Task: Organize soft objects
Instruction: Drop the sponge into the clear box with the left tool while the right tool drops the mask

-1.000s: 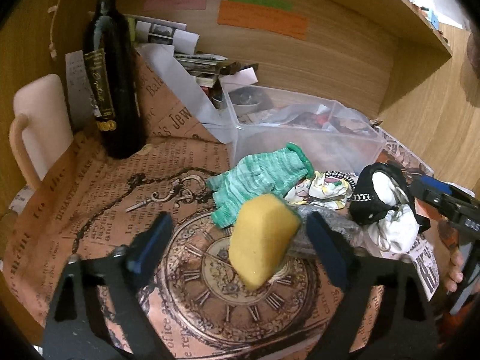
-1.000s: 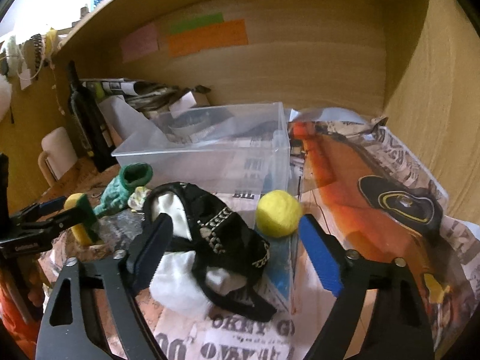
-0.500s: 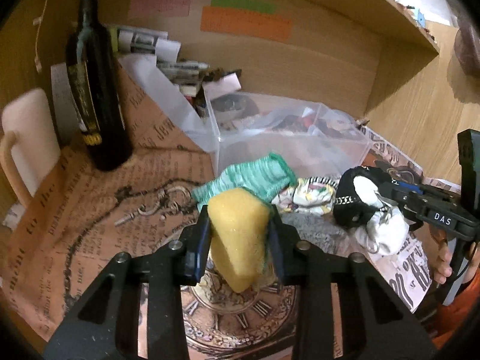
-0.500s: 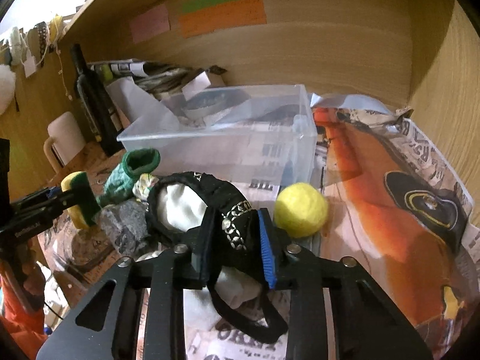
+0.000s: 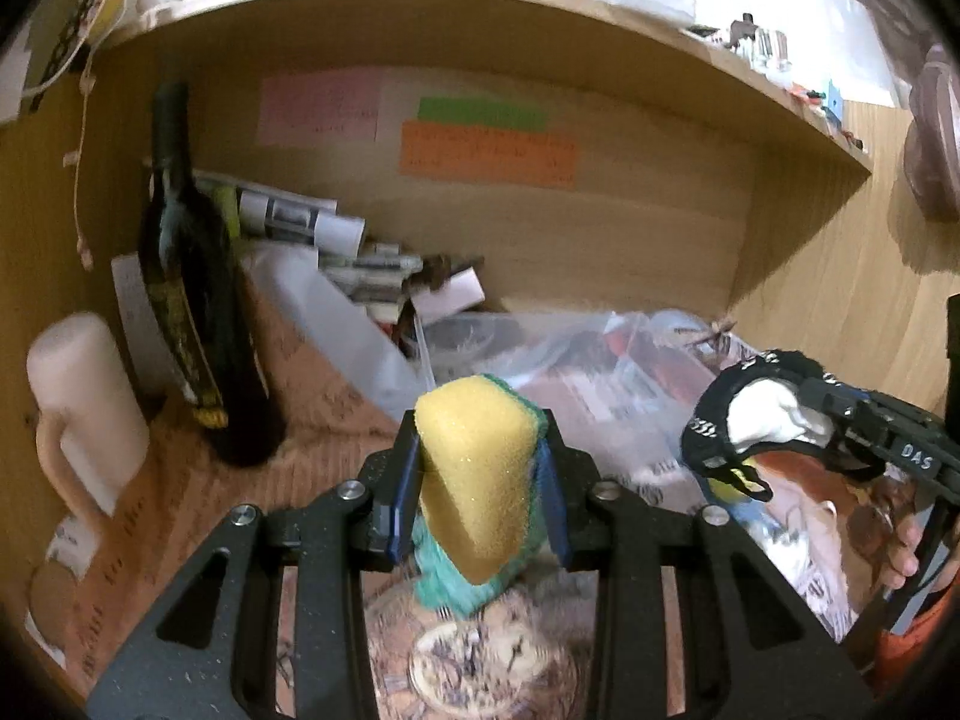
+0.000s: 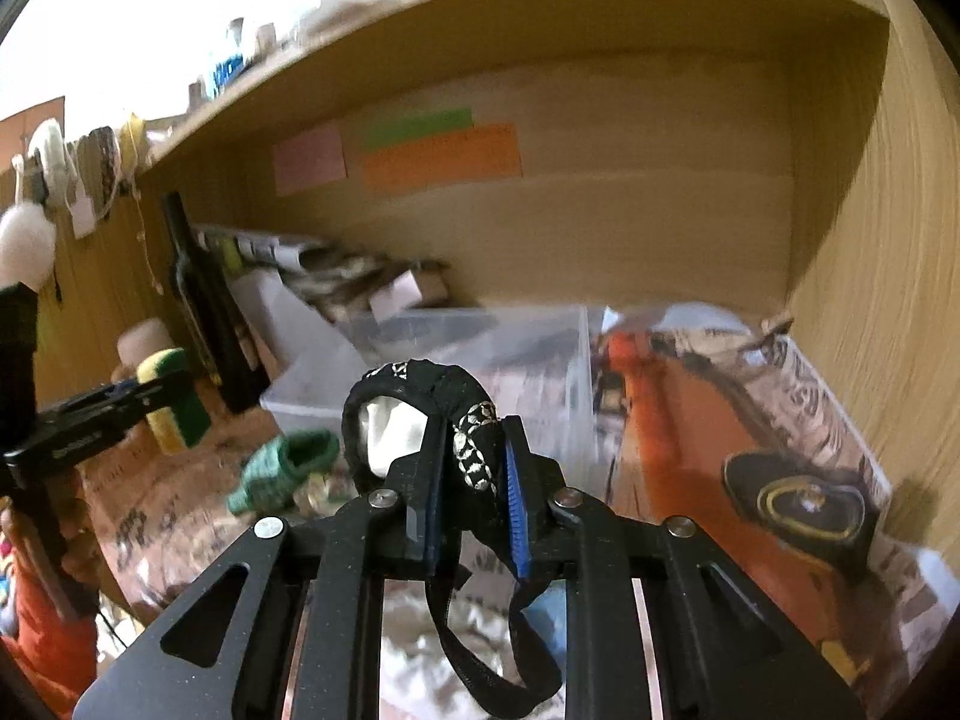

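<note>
Both claws are clamped: the left gripper (image 5: 477, 483) on a yellow foam sponge (image 5: 474, 474), the right gripper (image 6: 471, 501) on a black-and-white fabric bundle (image 6: 420, 414), frame centre. Carrying is judged underway; release over the clear plastic bin (image 6: 522, 348) is called for next.

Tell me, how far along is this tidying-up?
Nothing soft looks binned yet. In hand: the left gripper holds the yellow sponge, the right gripper the black-and-white cloth item, both lifted. Left: drop them in the clear bin, then the green glove.

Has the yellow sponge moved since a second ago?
Yes. The yellow foam sponge, clamped in the left tongs, has lifted off the printed paper: it now sits level with the clear plastic bin behind it.
</note>
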`<state>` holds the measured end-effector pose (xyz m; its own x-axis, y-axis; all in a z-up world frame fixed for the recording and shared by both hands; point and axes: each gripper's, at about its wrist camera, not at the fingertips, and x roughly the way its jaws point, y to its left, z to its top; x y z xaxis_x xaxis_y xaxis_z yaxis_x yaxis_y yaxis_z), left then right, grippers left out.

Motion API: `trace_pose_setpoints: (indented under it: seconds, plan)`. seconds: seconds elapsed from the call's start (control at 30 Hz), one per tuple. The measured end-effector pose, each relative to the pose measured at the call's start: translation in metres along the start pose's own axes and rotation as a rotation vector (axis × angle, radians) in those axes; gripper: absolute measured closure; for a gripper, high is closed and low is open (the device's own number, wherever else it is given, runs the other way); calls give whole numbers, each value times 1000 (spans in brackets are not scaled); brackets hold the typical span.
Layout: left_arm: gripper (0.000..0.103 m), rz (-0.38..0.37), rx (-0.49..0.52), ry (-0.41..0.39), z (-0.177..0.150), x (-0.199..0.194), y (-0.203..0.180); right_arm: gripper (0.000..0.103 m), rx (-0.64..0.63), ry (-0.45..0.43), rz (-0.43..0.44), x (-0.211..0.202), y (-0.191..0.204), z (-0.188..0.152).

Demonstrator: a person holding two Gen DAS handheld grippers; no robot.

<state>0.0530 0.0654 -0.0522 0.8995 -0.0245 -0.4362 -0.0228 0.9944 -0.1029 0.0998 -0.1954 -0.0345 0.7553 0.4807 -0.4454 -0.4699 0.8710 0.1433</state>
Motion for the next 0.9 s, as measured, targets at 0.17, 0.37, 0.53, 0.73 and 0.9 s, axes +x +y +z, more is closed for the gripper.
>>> trace_pose_setpoints:
  seconds: [0.17, 0.37, 0.53, 0.73, 0.9]
  plan:
    - [68, -7, 14, -15, 22, 13, -2, 87, -21, -66, -12, -2, 2, 23]
    - [68, 33, 53, -15, 44, 37, -7, 87, -47, -102, -50, 14, 3, 45]
    - [68, 20, 48, 34, 54, 62, -5, 87, -60, -57, -55, 41, 3, 54]
    - [68, 2, 82, 141, 54, 102, -7, 87, -79, 38, -42, 78, 2, 50]
    - [68, 0, 143, 226, 46, 130, -15, 87, -108, 126, -31, 102, 5, 44]
